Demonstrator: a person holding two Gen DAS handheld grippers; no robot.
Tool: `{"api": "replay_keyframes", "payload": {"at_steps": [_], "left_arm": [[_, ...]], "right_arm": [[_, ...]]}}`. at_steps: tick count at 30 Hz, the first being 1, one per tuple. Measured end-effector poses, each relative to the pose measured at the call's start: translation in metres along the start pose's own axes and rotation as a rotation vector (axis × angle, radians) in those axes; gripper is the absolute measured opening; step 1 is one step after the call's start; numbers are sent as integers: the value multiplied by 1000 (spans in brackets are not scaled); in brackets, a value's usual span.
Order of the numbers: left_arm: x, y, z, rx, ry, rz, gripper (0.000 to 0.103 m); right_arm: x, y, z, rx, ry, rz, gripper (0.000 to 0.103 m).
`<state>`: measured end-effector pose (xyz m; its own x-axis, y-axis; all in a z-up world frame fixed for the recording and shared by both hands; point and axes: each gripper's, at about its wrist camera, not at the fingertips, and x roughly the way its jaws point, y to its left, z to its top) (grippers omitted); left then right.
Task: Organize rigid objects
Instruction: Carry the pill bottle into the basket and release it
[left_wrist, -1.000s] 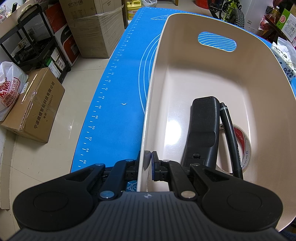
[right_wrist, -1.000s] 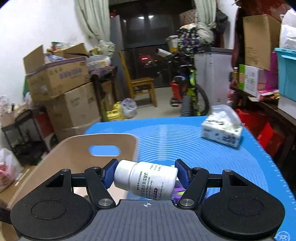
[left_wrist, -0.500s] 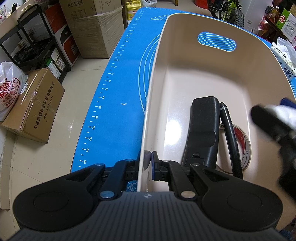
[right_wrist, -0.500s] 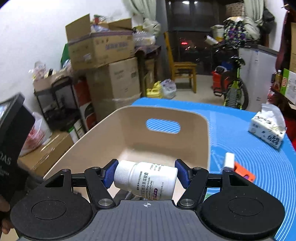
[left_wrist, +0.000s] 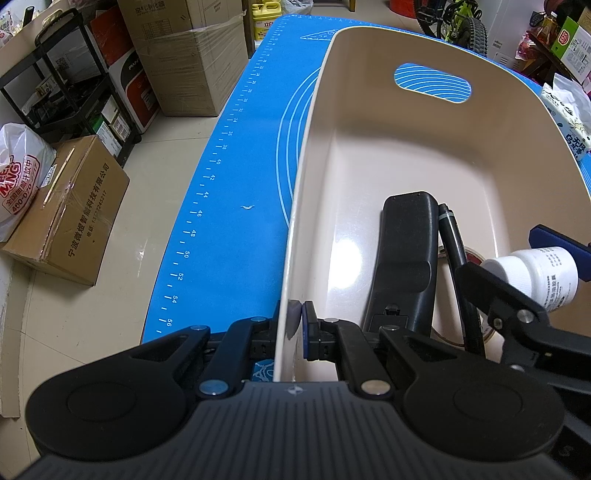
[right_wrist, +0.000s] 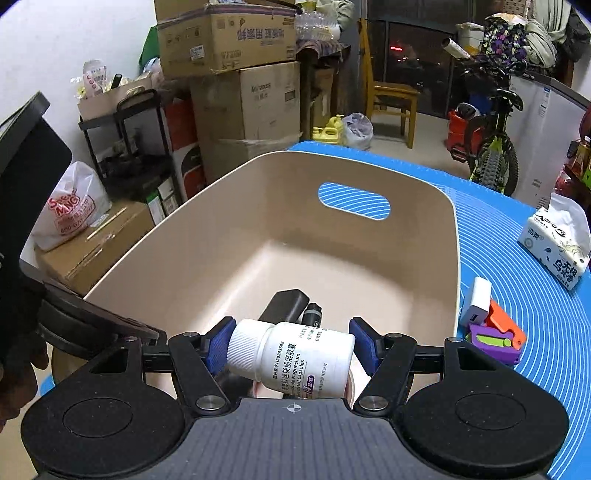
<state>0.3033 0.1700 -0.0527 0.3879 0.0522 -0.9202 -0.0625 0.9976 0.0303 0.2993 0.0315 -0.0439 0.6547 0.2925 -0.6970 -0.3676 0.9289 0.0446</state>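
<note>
Cardboard boxes (right_wrist: 225, 37) are stacked along the wall of a cluttered room, with a bicycle (right_wrist: 487, 122) parked past the far end of my bench (left_wrist: 236, 206), which is covered by a blue mat printed with a ruler scale and white arcs. On the mat stands a beige bin (left_wrist: 369, 155) with a slot handle in its far wall.

My left tongs (left_wrist: 297, 325) are pinched shut on the bin's near left rim, one pad outside the wall and one inside.

My right tongs (right_wrist: 291, 349) hold a white pill bottle (right_wrist: 295, 360) lying sideways between the blue pads, cap toward the left pad, above the near right part of the bin's interior. The jaws stand fairly wide, filled by the bottle's length, and both pads appear to touch its ends.

On the bin floor lie a black remote (left_wrist: 404, 258), a black marker (left_wrist: 458, 266) just beside it on the right, and a roll of tape (left_wrist: 476, 295) partly under the marker.

Outside the bin, on the mat to its right, a white charger block (right_wrist: 476, 302) and an orange and purple toy (right_wrist: 496, 338) lie together near the wall, with a tissue pack (right_wrist: 557, 243) farther off.
</note>
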Motion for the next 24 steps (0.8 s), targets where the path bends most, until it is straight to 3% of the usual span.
{"api": "replay_keyframes", "payload": {"at_steps": [7, 14, 24], "left_arm": [[0, -1, 0, 1, 0, 1, 9], [0, -1, 0, 1, 0, 1, 9], [1, -1, 0, 0, 0, 0, 9]], "right_arm": [[-13, -17, -4, 76, -55, 6, 88], [-37, -33, -1, 116, -145, 46, 91], [-62, -67, 6, 147, -218, -46, 94]]}}
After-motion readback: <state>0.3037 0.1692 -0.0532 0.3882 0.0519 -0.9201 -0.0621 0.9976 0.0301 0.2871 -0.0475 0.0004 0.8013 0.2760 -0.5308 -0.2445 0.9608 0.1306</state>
